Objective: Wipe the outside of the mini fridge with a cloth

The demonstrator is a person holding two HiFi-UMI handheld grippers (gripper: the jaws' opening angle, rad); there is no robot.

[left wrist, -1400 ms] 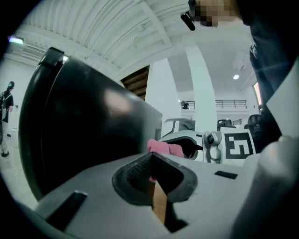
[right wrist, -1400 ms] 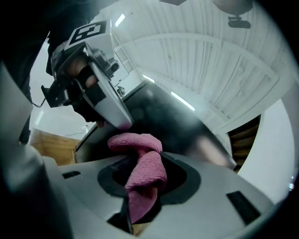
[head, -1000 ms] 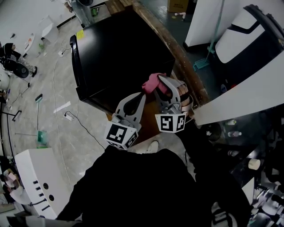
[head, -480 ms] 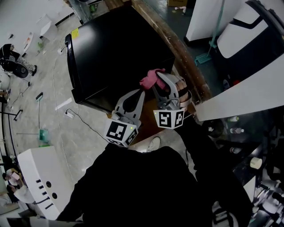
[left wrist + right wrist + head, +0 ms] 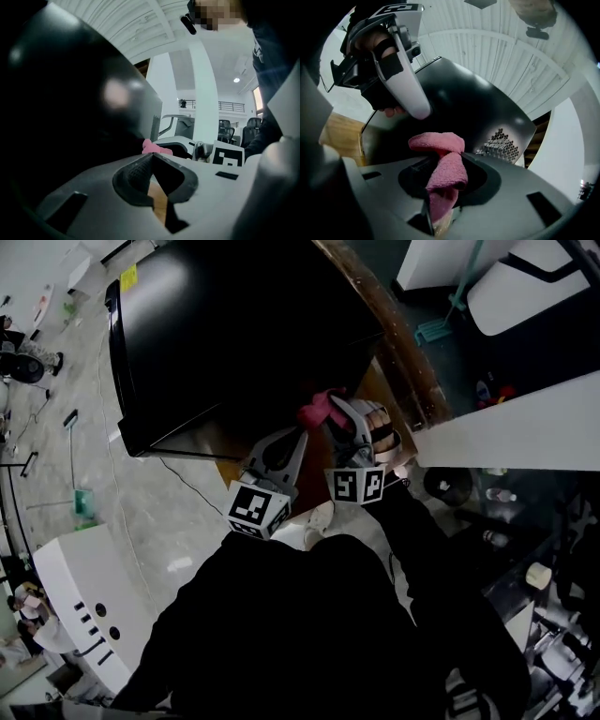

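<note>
Head view: black mini fridge (image 5: pixel 244 324) fills the upper centre of the frame and sits on a wooden worktop (image 5: pixel 398 362) that runs along its right side. Grey floor (image 5: pixel 141 512) is at lower left. Both grippers are side by side just below the fridge's lower right corner, above the person's dark sleeves. Right gripper (image 5: pixel 330 413) is clenched on a pink cloth (image 5: pixel 317 411). In the right gripper view the cloth is pinched between the jaws, with a bunched fold sticking out past the tips. The cloth sits close against the fridge's dark side panel, which has a patch of vent holes (image 5: pixel 504 143). Contact between cloth and fridge can't be told. Left gripper (image 5: pixel 298 435) is just left of the right one, with its tips near the cloth. In the left gripper view its jaws are pressed together with nothing between them, the fridge is a dark blur at left and the cloth is just beyond the tips.
</note>
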